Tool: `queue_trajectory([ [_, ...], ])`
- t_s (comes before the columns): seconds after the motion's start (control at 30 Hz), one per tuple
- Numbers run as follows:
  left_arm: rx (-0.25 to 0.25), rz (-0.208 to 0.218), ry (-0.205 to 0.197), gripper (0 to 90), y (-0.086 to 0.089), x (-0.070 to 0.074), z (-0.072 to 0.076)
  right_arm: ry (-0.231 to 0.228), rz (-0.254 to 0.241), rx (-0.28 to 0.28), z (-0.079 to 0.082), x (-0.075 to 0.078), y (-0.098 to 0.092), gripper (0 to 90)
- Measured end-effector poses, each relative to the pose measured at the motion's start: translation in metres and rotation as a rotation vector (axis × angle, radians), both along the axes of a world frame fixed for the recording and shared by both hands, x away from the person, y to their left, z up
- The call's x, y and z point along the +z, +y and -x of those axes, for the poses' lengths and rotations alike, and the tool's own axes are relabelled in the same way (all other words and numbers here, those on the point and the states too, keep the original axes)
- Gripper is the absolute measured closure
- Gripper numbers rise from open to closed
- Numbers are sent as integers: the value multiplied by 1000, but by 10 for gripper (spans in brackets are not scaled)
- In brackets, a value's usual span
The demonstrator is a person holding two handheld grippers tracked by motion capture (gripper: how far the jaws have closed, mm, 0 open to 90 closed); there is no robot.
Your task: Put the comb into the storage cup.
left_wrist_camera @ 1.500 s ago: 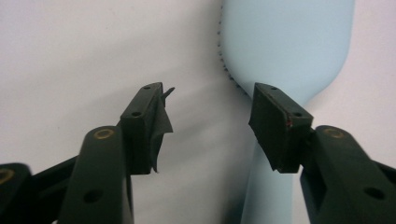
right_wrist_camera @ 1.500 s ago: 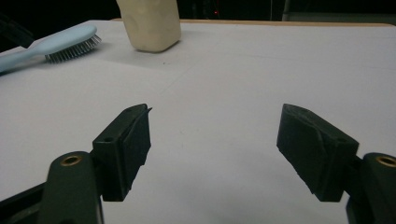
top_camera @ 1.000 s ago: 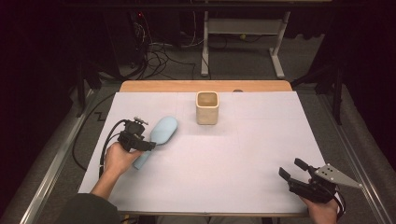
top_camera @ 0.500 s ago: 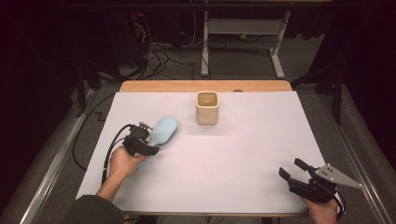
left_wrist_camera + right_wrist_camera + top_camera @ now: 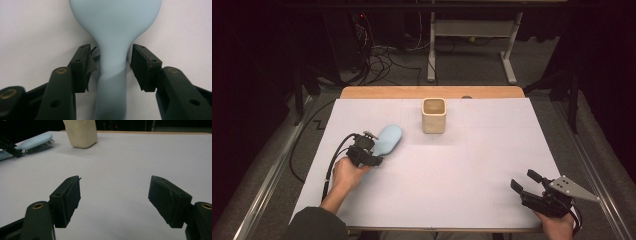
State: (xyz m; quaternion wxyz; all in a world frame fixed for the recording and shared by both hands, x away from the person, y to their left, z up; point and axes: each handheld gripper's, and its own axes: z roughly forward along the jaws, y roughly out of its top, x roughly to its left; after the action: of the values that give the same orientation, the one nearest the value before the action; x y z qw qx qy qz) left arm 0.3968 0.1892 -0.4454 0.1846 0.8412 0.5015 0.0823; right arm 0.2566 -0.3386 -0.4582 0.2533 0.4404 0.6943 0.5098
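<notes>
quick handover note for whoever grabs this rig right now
Left tool: jaws either side of the light blue hairbrush handle, just been closing, with gaps still visible at the pads; no grip yet.
Right tool: open, nothing between the jaws, low over the white table cover at the near right corner.
Cream cup: upright, beyond the brush, apart from it.
Done: left tool lined up on the handle.
Left: probably close, then lift the brush.

A dim room surrounds the white-covered worktop (image 5: 492,150), with tangled cables (image 5: 384,55) on grey floor (image 5: 472,75) beside a metal stand (image 5: 472,35).
</notes>
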Motion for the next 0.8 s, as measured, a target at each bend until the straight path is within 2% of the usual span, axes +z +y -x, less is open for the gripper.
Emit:
queue_trajectory([
  [0.27, 9, -3, -5, 572, 0, 0, -2, -1, 5, -2, 0, 0, 1, 267],
  [0.5, -1, -16, 2, 657, -4, 1, -3, 0, 8, 0, 0, 0, 1, 267],
  [0.8, -10, -30, 3, 683, -7, 2, -4, -3, 7, 1, 0, 0, 1, 267],
])
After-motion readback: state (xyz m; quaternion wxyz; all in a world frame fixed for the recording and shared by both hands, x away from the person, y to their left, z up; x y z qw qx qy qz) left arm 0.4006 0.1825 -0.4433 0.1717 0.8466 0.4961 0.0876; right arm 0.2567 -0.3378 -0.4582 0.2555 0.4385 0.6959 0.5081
